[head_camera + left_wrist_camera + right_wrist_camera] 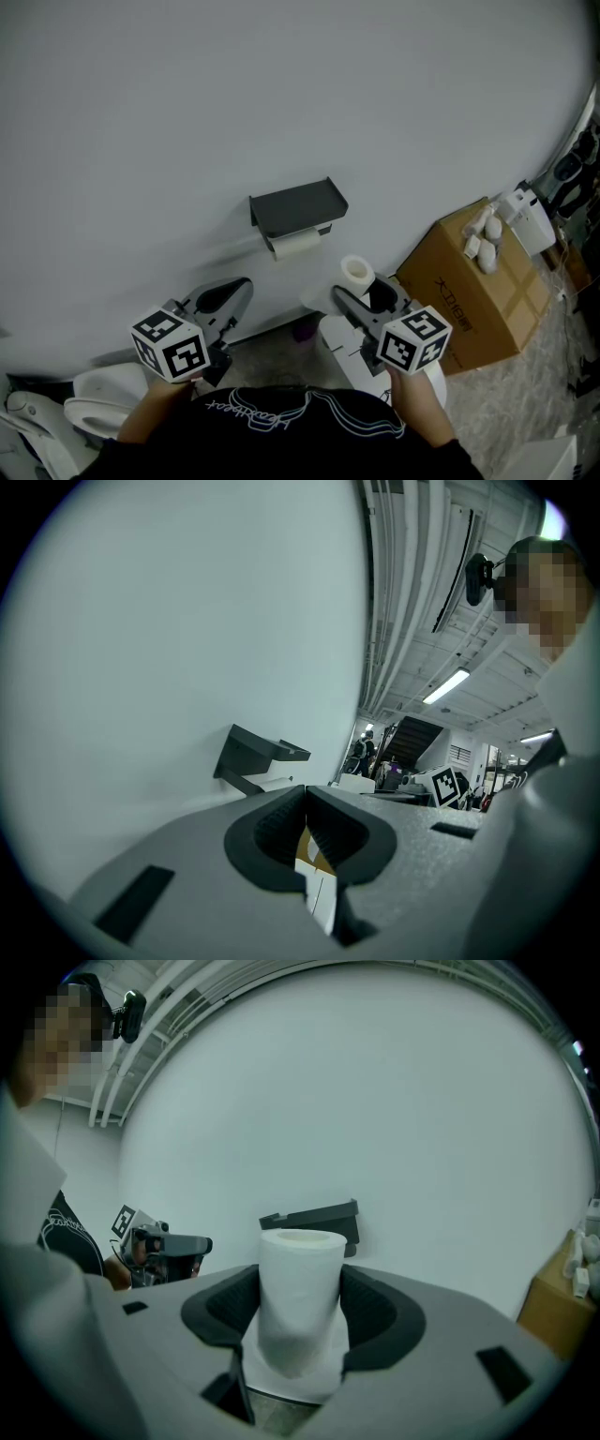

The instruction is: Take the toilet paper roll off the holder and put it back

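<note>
Under the holder (298, 208) shelf, head view gives us white paper (297, 245), too small to tell if rolled; right gripper view blocks it with the roll (298, 1321). Right gripper (300, 1279) pinches that roll upright, off the holder, near it. Left gripper (306, 795) jaws pressed together, empty. We see grey wall (281, 94), speckled floor (525, 375), box (478, 281) right, toilet (94, 398) cut off left.

The toilet paper roll (298, 1307) is coloured white, the holder (298, 208) dark grey, the wall (281, 94) pale grey, the cardboard box (473, 295) brown.
</note>
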Tool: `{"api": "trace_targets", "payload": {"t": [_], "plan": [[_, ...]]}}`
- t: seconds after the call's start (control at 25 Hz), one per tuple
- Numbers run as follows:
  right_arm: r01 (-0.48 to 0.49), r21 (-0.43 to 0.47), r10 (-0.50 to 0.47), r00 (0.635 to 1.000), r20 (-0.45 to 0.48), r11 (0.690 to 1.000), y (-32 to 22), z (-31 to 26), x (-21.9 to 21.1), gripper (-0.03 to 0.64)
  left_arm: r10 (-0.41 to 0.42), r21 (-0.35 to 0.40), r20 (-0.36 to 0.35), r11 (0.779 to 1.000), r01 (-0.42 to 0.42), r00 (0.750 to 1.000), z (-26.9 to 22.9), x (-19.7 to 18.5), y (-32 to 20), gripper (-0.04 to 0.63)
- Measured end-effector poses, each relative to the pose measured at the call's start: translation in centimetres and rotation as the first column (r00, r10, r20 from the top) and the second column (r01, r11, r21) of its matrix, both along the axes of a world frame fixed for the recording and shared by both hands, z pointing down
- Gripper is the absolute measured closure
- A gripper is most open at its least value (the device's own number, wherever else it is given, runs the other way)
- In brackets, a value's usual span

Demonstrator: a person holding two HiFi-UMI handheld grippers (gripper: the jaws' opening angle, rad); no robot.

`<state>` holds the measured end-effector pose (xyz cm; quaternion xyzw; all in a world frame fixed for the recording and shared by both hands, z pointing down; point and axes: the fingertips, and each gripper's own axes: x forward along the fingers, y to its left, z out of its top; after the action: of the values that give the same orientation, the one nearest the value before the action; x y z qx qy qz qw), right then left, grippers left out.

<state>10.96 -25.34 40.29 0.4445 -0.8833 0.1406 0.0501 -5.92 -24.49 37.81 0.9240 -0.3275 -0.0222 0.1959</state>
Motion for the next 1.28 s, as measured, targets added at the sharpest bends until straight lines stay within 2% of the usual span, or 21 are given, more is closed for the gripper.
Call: {"api": "trace_targets", "payload": {"t": [0.32, 0.68, 1.28], "plan": [[0.002, 0.021, -0.002, 1.0, -0.001, 1.0, -0.3, -1.1, 0.2, 0.348, -0.009, 0.001, -0.004, 1.0, 0.009, 1.0, -0.2, -0.2, -0.4, 0.589], [0.022, 0.109, -0.019, 0.999, -0.028, 0.994, -1.5, -4.8, 0.3, 0.348, -0.023, 0.026, -0.012, 0.999, 0.024, 1.0, -1.1, -0.3, -1.1, 0.589], [0.115, 0.275, -0.096, 0.992, -0.083, 0.955, -5.8, -12.0, -1.4, 0.347, -0.059, 0.076, -0.023, 0.995, 0.061, 0.998, -2.9, -1.0, -3.0, 0.589]]}}
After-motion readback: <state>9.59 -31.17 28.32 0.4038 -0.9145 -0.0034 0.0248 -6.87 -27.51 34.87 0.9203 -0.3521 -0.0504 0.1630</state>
